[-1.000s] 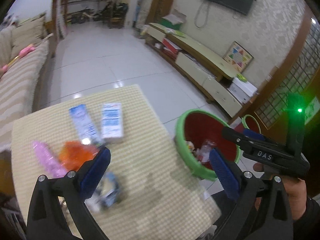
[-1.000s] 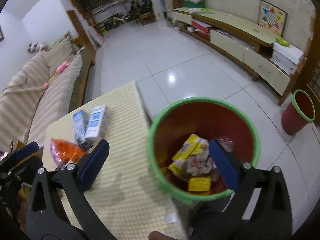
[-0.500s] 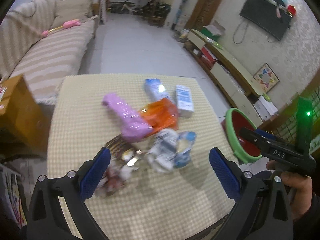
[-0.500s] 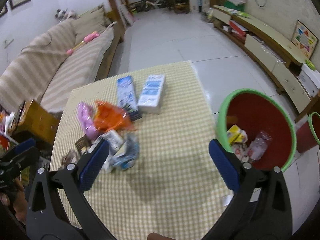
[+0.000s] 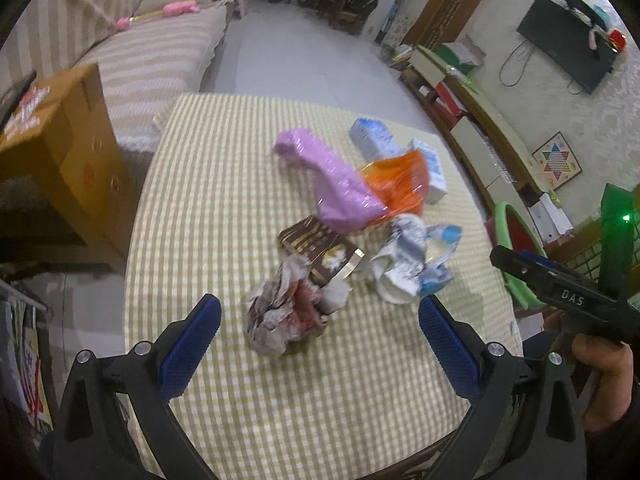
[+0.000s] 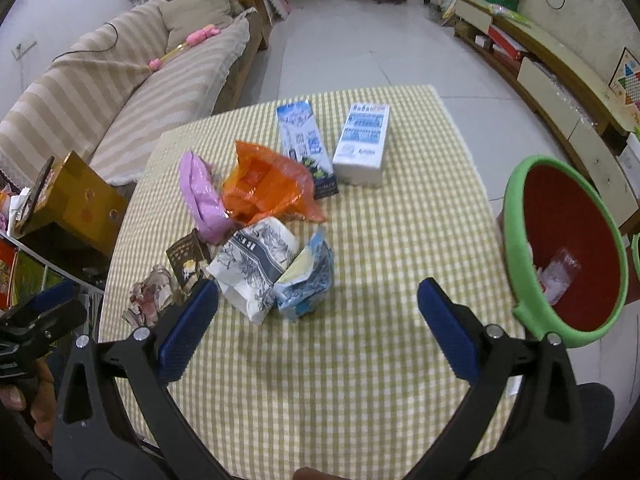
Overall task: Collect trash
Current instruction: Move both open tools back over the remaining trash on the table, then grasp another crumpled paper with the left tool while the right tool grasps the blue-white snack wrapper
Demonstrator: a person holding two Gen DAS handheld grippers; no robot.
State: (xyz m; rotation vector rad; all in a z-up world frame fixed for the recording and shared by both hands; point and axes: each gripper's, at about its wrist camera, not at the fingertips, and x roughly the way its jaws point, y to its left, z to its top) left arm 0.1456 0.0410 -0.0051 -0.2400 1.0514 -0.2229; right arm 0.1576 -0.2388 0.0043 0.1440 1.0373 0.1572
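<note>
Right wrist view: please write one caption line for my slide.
Open right gripper above checked table, facing piled trash; bin at right.

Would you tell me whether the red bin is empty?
Not empty: the red bin holds a clear wrapper and other scraps at its bottom.

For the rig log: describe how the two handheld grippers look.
Left gripper and right gripper match: black plastic frames, silver screws, two fingers with ribbed blue pads. Seen from the left camera, the right one has white "DAS" lettering and a green upright with a lit LED.
</note>
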